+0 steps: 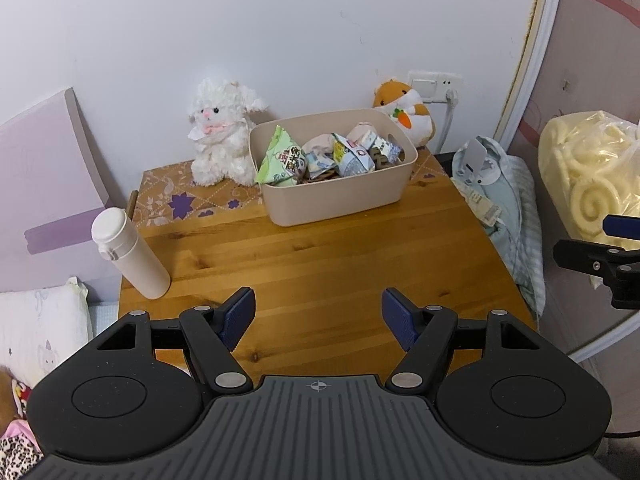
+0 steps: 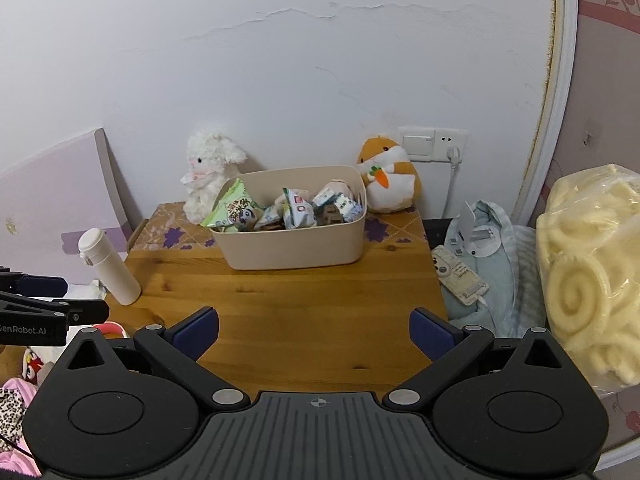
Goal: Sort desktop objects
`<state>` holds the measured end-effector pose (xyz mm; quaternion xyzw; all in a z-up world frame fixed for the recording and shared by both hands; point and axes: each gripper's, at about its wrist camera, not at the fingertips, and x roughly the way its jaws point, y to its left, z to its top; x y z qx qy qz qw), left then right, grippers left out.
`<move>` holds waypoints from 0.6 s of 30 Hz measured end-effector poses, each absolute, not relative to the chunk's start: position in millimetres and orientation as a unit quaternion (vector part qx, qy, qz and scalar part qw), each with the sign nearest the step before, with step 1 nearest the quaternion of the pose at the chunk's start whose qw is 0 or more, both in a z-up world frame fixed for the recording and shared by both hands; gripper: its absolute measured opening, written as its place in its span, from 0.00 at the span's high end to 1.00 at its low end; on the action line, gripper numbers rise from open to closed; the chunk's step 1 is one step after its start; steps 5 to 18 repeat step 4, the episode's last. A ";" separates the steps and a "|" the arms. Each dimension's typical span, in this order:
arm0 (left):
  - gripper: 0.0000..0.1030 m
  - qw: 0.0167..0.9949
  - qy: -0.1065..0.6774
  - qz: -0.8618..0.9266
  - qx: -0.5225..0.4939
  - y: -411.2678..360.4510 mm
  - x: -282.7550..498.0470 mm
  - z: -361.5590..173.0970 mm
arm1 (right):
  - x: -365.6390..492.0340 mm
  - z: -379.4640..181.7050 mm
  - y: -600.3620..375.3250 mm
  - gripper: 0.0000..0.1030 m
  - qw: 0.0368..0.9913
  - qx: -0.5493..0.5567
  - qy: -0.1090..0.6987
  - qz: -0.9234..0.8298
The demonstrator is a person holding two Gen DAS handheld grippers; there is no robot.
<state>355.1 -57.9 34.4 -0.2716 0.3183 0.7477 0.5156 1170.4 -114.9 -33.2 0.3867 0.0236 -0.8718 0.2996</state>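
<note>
We see a wooden table (image 1: 320, 256) against a white wall, almost bare across its near half, and on its far half a beige bin (image 1: 332, 168) already heaped with snack packets (image 1: 280, 158); by our judgement most of the sorting is done, and what is left standing loose is the white bottle (image 1: 130, 254) at the table's left edge. A white lamb toy (image 1: 220, 132) sits just left of the bin and an orange hamster toy (image 1: 406, 110) just behind its right corner, both propped against the wall. Off the right edge lie a pale blue cloth bundle (image 2: 480, 264) and a bag of cream foam rolls (image 2: 588, 272), which we leave alone. Our left gripper (image 1: 318, 314) hovers over the near edge with its blue pads well apart and nothing between them; our right gripper (image 2: 314, 330) likewise stands wide and empty. If the bottle is next, we think the left tool is the better choice, being nearer. It should come in level with the bottle's middle, straddle the body rather than the cap, and close squarely, since the bottle is tall, smooth and near the edge, and a glancing touch could tip it off the table.
</note>
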 end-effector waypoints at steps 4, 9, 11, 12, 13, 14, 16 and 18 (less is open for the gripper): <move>0.31 0.517 0.313 0.747 -0.276 -58.9 350.7 35.0 | 1170.0 -31.5 -113.6 0.00 0.293 0.386 0.026 -0.874; 0.31 0.517 0.313 0.747 -0.276 -58.9 350.7 35.0 | 1170.0 -31.5 -113.6 0.00 0.293 0.386 0.026 -0.874; 0.31 0.517 0.313 0.747 -0.276 -58.9 350.7 35.0 | 1170.0 -31.5 -113.6 0.00 0.293 0.386 0.026 -0.874; 0.31 0.517 0.313 0.747 -0.276 -58.9 350.7 35.0 | 1170.0 -31.5 -113.6 0.00 0.293 0.386 0.026 -0.874; 0.31 0.517 0.313 0.747 -0.276 -58.9 350.7 35.0 | 1170.0 -31.5 -113.6 0.00 0.293 0.386 0.026 -0.874; 0.31 0.517 0.313 0.747 -0.276 -58.9 350.7 35.0 | 1170.0 -31.5 -113.6 0.00 0.293 0.386 0.026 -0.874; 0.31 0.517 0.313 0.747 -0.276 -58.9 350.7 35.0 | 1170.0 -31.5 -113.6 0.00 0.293 0.386 0.026 -0.874; 0.31 0.517 0.313 0.747 -0.276 -58.9 350.7 35.0 | 1170.0 -31.5 -113.6 0.00 0.293 0.386 0.026 -0.874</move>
